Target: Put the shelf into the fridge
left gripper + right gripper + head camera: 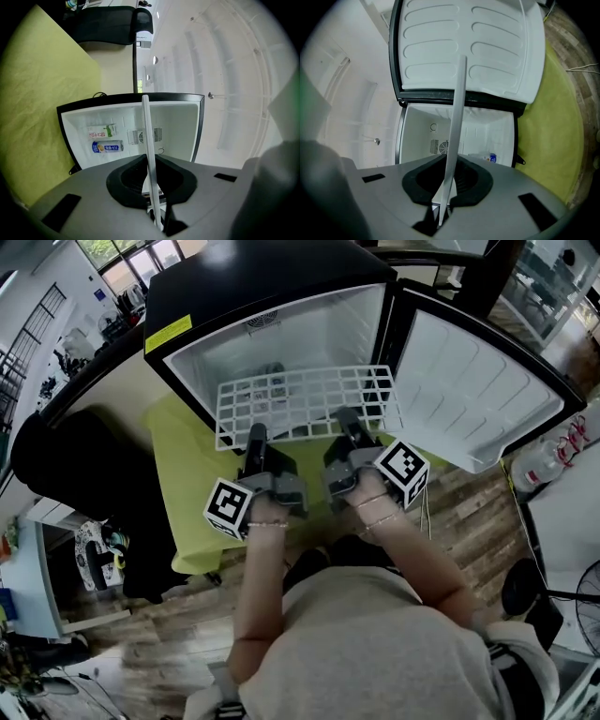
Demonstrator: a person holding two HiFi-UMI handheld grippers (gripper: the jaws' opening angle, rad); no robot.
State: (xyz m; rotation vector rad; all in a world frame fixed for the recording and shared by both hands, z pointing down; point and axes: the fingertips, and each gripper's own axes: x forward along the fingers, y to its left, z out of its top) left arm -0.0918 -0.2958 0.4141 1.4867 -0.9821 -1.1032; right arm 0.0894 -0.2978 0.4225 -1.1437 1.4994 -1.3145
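A white wire shelf [305,401] hangs level in front of the open black mini fridge [272,296], its far edge at the opening. My left gripper [255,437] is shut on the shelf's near edge at the left. My right gripper [348,420] is shut on the same edge at the right. In the left gripper view the shelf [146,140] shows edge-on as a white bar running from between the jaws [155,208] toward the fridge. It looks the same in the right gripper view, where the shelf [457,117] leaves the jaws [442,208].
The fridge door [469,381] stands open to the right. A blue can [108,146] and a carton [103,131] lie on the fridge floor. A yellow-green mat [187,484] lies under the fridge. A black chair [80,479] is at the left and a fan [586,592] at the right.
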